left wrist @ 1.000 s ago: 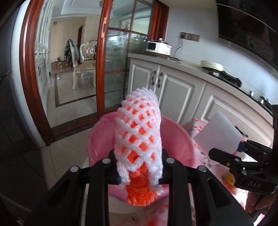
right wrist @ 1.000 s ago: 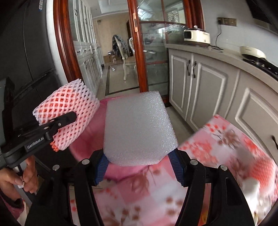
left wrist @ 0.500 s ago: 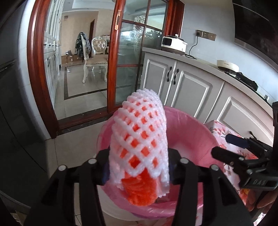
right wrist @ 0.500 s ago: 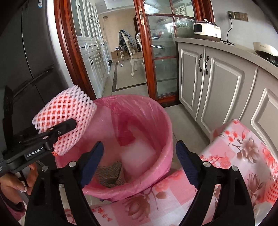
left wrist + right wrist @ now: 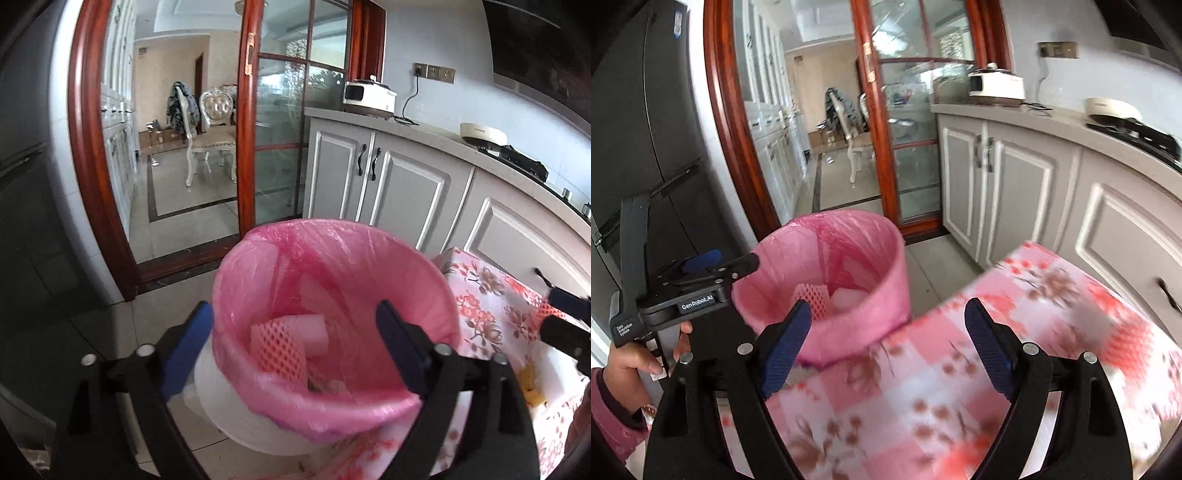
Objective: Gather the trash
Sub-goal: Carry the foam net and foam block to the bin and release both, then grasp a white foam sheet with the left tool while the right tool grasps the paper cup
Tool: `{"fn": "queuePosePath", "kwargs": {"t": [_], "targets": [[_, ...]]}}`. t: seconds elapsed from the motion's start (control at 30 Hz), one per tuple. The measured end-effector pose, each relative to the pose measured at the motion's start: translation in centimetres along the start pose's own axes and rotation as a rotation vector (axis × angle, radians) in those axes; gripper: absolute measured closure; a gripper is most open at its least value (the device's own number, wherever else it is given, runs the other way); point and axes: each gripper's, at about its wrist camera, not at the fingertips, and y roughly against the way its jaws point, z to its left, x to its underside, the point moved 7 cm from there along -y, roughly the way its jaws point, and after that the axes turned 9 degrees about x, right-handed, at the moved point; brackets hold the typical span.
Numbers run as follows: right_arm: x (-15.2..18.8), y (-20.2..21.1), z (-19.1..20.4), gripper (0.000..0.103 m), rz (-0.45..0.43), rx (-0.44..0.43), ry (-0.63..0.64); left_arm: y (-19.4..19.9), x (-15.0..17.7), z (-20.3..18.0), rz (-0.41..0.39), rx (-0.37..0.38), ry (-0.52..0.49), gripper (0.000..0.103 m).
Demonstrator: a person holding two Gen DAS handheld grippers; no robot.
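- Change since the earlier view: the foam net sleeve [image 5: 279, 345] and the white foam block [image 5: 314, 334], each held in a gripper a second ago, now lie inside the pink-lined bin [image 5: 436, 295].
- Left gripper [image 5: 293, 328]: fingers [image 5: 192, 339] spread wide and opening further, nothing between them; it hangs over the bin mouth.
- Right gripper [image 5: 888, 339]: fingers [image 5: 986, 343] well apart and empty, above the floral-clothed bench [image 5: 923, 387] beside the bin.
- Net sleeve: pink-white mesh over an orange core, resting against the near bin wall, touching the foam block. Judged very light, soft and springy; it would squash under pinch, so a grip across its middle suits it best.
- Foam block: judged light, slightly stiff, dentable rather than fragile; best taken across two flat faces.
- Further trash: at the right edge of the left view, white and yellow pieces [image 5: 554, 373] lie on the bench; too blurred to identify, probably similarly light.
- Background: grey cabinets [image 5: 369, 184] and glass door [image 5: 280, 140].
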Motion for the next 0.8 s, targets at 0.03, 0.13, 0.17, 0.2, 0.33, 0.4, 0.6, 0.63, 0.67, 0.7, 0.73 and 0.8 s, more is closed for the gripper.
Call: {"fn": "queuePosePath", "kwargs": {"t": [0.03,0.13,0.17,0.2,0.33,0.4,0.6,0.63,0.67,0.7,0.73,0.8], "targets": [[0.6,0.9,-0.5,0.022,-0.001,0.007,-0.011,0.8,0.4,-0.5,-0.007,-0.004,-0.003,0.005],[3.0,3.6,-2.3,0.022,-0.001,0.049,-0.036,3.3,2.1,-3.2,-0.023,0.025,-0.05,0.004],[4.0,4.5,-3.1,0.021,0.003,0.068,-0.044,4.0,2.8,-4.1,-0.021,0.037,-0.069,0.004],[4.7,5.1,-3.7,0.021,0.007,0.082,-0.052,4.7,3.5,-5.3,-0.018,0.05,-0.086,0.004],[8.3,8.4,-7.3,0.02,0.024,0.156,-0.123,6.5,6.5,-9.7,0.004,0.114,-0.107,0.004],[10.1,10.3,-9.5,0.02,0.023,0.202,-0.153,6.9,8.2,-12.2,0.027,0.159,-0.108,0.004],[14.8,13.9,-15.4,0.02,0.042,0.303,-0.252,7.3,11.8,-19.7,0.093,0.257,-0.188,0.004],[15.5,14.5,-16.4,0.02,0.044,0.324,-0.27,7.3,12.4,-21.0,0.1,0.267,-0.21,0.004],[16.2,15.0,-17.4,0.02,0.047,0.339,-0.287,7.2,12.7,-21.8,0.103,0.273,-0.223,0.004],[16.8,15.4,-18.1,0.02,0.048,0.349,-0.301,7.2,13.1,-23.0,0.109,0.283,-0.238,0.004],[17.2,15.6,-18.6,0.02,0.047,0.357,-0.31,7.2,13.5,-24.0,0.117,0.295,-0.245,0.004],[18.1,16.1,-20.0,0.02,0.051,0.378,-0.331,6.9,14.1,-25.5,0.133,0.318,-0.243,0.004]]}}
